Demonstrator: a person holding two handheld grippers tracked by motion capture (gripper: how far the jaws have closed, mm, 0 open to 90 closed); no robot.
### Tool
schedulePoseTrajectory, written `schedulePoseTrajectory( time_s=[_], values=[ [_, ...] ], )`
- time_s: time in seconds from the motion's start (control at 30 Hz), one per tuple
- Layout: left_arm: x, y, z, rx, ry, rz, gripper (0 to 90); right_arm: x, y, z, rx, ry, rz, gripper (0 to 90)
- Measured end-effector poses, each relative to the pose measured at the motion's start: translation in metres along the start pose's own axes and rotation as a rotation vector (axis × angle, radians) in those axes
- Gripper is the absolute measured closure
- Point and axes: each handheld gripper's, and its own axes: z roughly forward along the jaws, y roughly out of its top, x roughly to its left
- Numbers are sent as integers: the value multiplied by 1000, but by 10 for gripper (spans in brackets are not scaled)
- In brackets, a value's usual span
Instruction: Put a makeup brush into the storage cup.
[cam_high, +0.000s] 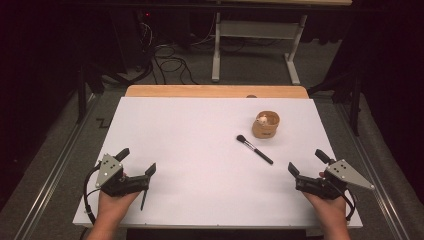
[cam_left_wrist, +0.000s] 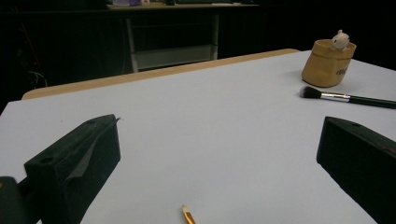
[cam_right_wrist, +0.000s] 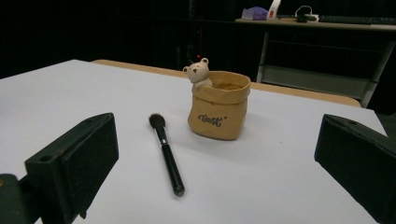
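Black makeup brush (cam_right_wrist: 166, 151): light, stiff, rollable | grasp mid-handle | left gripper (cam_high: 137, 161), right gripper (cam_high: 309, 163) fingers wide open, empty

The brush (cam_left_wrist: 348, 97) handle and an orange-tipped object (cam_left_wrist: 187, 216) run off the picture's edges.

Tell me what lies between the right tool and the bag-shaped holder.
The makeup brush lies on the white table between the open right tool and the bear holder, as the right gripper view shows.
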Motion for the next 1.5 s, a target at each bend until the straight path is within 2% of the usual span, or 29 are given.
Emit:
schedulePoseTrajectory(
  time_s=[0.23,0.87,1.5],
  values=[
    [0,0,-1,-1,8,9,5,1,0,1,6,2,-6,3],
    [1,1,-4,-13,17,-1,7,1,0,1,-3,-4,-18,3],
    [1,1,-2,4,20,-8,7,3,0,2,5,-9,-21,3]
  ],
)
